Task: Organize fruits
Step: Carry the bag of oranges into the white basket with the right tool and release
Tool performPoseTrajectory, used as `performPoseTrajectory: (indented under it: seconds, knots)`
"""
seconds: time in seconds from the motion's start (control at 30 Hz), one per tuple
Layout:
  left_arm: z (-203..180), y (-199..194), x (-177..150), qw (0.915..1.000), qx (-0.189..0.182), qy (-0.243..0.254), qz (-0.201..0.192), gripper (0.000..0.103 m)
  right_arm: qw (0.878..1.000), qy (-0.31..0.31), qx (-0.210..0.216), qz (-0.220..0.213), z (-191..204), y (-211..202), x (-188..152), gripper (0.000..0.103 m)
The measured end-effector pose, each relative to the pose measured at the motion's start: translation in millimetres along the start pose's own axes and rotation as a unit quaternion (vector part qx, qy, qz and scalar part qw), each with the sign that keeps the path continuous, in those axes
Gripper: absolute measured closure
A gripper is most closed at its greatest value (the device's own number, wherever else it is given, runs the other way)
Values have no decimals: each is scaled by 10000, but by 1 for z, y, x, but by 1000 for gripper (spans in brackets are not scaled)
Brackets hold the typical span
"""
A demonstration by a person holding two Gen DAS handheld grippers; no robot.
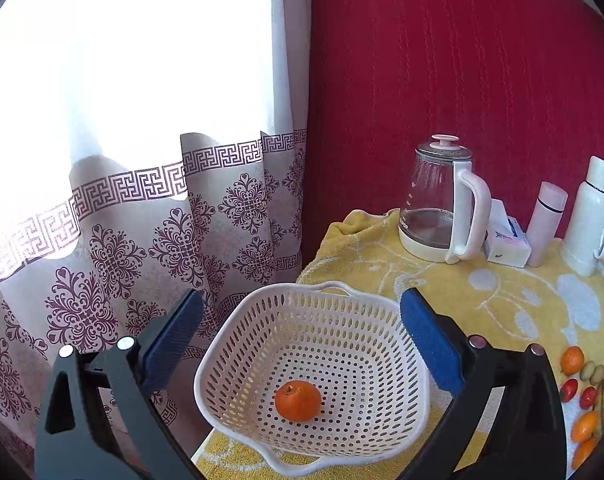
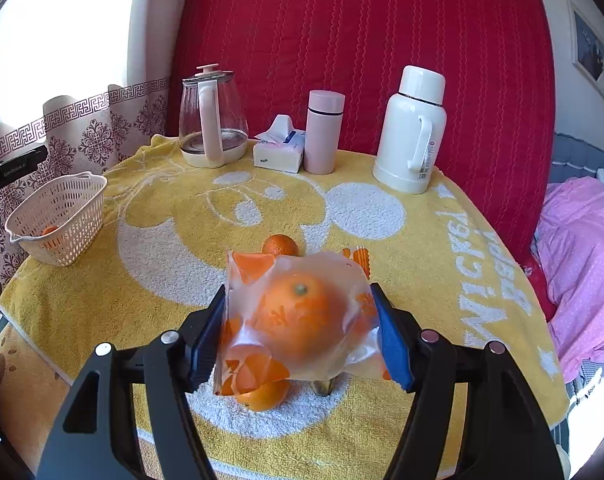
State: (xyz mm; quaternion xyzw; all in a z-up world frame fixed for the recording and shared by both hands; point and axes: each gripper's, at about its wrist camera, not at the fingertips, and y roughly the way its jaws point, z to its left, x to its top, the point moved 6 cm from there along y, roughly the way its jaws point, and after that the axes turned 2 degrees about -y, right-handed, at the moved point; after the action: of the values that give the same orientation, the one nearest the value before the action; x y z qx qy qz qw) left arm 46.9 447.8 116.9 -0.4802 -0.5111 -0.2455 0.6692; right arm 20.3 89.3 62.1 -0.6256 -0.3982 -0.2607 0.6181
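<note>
Gripping a bagged orange (image 2: 298, 320) between its blue pads, the right claw (image 2: 302, 332) holds the fruit above the tabletop (image 2: 442, 280); the orange's green stem end faces up toward the camera, and the round fruit shows no clear long axis. The clear bag, printed with orange patches, bulges out past both pads. Under it lie another orange (image 2: 262, 394) and something dark I cannot identify, and a loose tangerine (image 2: 280, 245) sits farther out on the yellow towel.

The left claw (image 1: 302, 340) is spread wide and holds nothing, hanging over a white perforated basket (image 1: 242, 344) at the left edge of the tabletop. One tangerine (image 1: 298, 400) rests on the basket floor, stem end tilted up and to the left.

A yellow towel with a white cartoon pattern covers the tabletop. Along its far side stand a glass kettle (image 2: 212, 120), a tissue pack (image 2: 280, 150), a pink flask (image 2: 324, 132) and a white thermos (image 2: 414, 128), against a red quilted backing. A patterned curtain (image 1: 122, 248) hangs at a bright window to the left.

Only the left view shows the basket's inside and a row of small fruit (image 1: 586, 392) at its right edge. Only the right view shows pink bedding (image 2: 582, 272) and a framed picture (image 2: 598, 56).
</note>
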Motion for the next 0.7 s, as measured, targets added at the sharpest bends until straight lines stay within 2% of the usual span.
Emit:
performPoseTrajectory:
  seconds: [0.43, 0.7]
  knots:
    - [19, -21, 27, 9997, -140, -61, -199, 3, 9977, -558, 295, -241, 72, -1, 37, 35]
    - [52, -42, 50, 9980, 64, -208, -586, 3, 9954, -761, 469, -359, 115, 2, 54, 35]
